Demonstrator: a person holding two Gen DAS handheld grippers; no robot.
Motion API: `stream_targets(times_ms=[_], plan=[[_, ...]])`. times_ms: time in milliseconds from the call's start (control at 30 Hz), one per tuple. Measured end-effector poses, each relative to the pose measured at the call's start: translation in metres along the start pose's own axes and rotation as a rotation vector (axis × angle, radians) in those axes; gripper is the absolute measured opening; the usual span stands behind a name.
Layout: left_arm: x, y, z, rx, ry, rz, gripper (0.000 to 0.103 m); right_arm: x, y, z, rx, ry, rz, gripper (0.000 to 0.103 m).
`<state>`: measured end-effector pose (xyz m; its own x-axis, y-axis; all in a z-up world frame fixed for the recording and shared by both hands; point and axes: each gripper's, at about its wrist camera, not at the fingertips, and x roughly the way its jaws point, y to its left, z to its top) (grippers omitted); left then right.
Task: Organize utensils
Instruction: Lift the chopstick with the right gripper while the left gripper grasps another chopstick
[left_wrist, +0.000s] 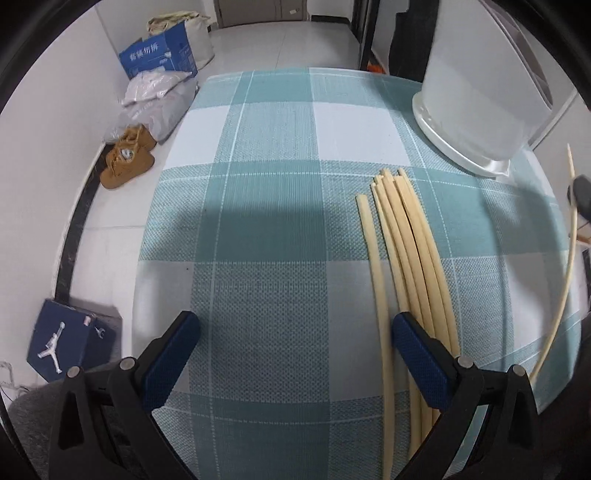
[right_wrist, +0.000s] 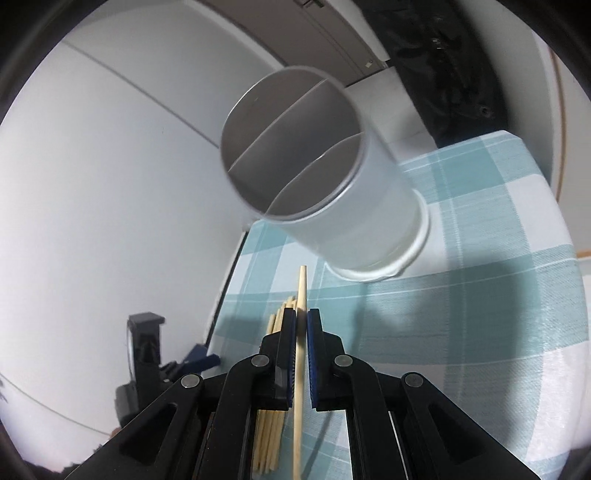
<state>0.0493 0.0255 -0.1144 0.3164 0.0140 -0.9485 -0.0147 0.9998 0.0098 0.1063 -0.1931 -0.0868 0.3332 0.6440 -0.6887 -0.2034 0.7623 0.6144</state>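
Note:
Several pale wooden chopsticks (left_wrist: 410, 243) lie side by side on the checked teal and white tablecloth (left_wrist: 273, 192). My left gripper (left_wrist: 291, 343) is open and empty just above the cloth, its right finger (left_wrist: 417, 354) beside the bundle. My right gripper (right_wrist: 302, 321) is shut on a single chopstick (right_wrist: 301, 295), held in the air with its tip toward the white utensil holder (right_wrist: 332, 177), which has divided compartments. The bundle shows below the right gripper (right_wrist: 271, 439). The held chopstick also shows at the right edge of the left wrist view (left_wrist: 561, 295), as does the holder (left_wrist: 476, 96).
The table's left edge drops to a tiled floor with brown shoes (left_wrist: 127, 158), plastic bags (left_wrist: 159, 96), a blue carton (left_wrist: 159, 55) and a blue shoe box (left_wrist: 62, 339). A white wall (right_wrist: 92, 184) stands beyond the table in the right wrist view.

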Motion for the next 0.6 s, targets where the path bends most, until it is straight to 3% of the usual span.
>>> stream_targets(times_ms=[133, 367, 500, 533, 600], plan=[[0.002, 0.004, 0.001, -0.021, 0.015, -0.005, 0.099, -0.008, -0.011, 0.001, 0.016, -0.034, 0.006, 0.005], [0.003, -0.008, 0.017, 0.048, 0.010, -0.018, 0.069, -0.030, -0.018, 0.000, 0.033, -0.054, 0.014, 0.005], [0.007, -0.016, 0.029, 0.104, 0.019, 0.006, 0.066, -0.055, -0.022, 0.005, 0.018, -0.064, 0.016, 0.005], [0.007, -0.018, 0.030, 0.121, 0.017, 0.004, 0.063, -0.054, -0.022, 0.006, 0.011, -0.068, 0.015, 0.005], [0.007, -0.018, 0.032, 0.141, 0.019, -0.028, 0.036, -0.058, -0.019, 0.004, 0.000, -0.074, 0.011, 0.005]])
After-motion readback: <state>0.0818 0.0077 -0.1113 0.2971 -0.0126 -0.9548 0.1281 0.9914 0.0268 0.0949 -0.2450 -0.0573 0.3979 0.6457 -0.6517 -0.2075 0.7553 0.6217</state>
